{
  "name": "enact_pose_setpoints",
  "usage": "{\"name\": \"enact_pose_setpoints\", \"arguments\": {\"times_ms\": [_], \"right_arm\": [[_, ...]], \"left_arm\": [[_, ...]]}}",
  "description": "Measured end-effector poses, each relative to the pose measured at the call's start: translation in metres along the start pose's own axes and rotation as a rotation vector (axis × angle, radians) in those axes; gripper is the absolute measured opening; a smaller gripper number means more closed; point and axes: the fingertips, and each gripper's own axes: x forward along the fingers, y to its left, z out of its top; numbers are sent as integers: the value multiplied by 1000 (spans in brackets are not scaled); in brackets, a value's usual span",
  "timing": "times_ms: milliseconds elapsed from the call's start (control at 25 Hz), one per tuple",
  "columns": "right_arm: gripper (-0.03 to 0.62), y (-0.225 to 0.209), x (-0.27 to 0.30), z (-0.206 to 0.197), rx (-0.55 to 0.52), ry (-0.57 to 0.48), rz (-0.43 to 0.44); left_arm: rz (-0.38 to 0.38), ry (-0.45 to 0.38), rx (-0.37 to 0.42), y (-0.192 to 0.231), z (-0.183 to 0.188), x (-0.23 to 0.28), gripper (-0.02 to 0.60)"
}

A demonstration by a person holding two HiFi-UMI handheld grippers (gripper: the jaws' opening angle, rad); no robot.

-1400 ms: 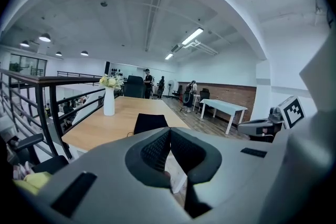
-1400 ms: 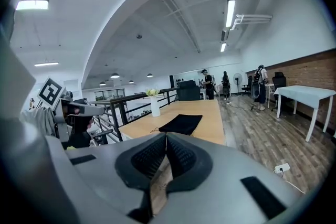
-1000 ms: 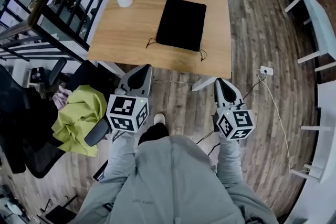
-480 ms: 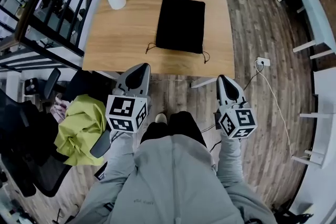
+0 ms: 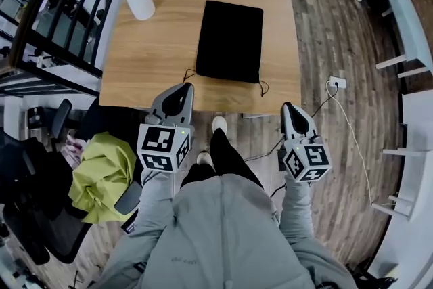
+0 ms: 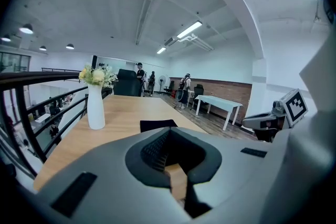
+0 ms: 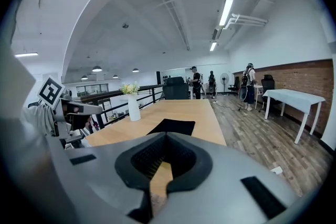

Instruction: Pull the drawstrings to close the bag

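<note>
**Status.** The left tool (image 5: 181,90) and the right tool (image 5: 289,108) are both clenched shut on nothing. They are hanging just off the near edge of the surface (image 5: 155,44), apart from the work. The bag (image 5: 230,40) is lying flat near the middle of the surface. The left drawstring (image 5: 190,73) and the right drawstring (image 5: 262,86) are trailing from its near corners, the right one close to the surface edge.

**Risks, as judged.**
- Both tools are needing to open before any grasp. If they are arriving shut, they are likely to be pushing the thin cords about rather than lifting them.
- The cords are lying flat on the wood, so the pads are liable to be closing on air or pinching bag cloth with the cord.
- Uneven pulling is likely to be dragging the light bag across the surface instead of cinching it.
- A nudge is risking the right drawstring sliding over the edge.
- The vase (image 5: 139,2) is standing well apart from the bag, so only a wide left sweep is threatening it.

**Views.**
- Only the head view is showing the two drawstrings and how both tools are standing against the surface edge.
- Neither gripper view is showing the cords. Each is showing the bag as a dark patch beyond its own shut jaws, and the vase standing upright.
- Each gripper view is also catching the opposite tool at its margin.
- The gripper views are showing people far down the room, which the head view is not.
</note>
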Motion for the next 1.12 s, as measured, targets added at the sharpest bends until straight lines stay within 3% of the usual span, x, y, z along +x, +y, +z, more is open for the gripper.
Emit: {"name": "enact_pose_setpoints", "arguments": {"times_ms": [560, 1120], "right_arm": [[23, -68, 115, 72, -30, -35, 74], [23, -61, 148, 96, -42, -57, 134]], "left_arm": [[31, -28, 37, 22, 79, 120, 28], [40, -65, 58, 32, 110, 145, 28]]}}
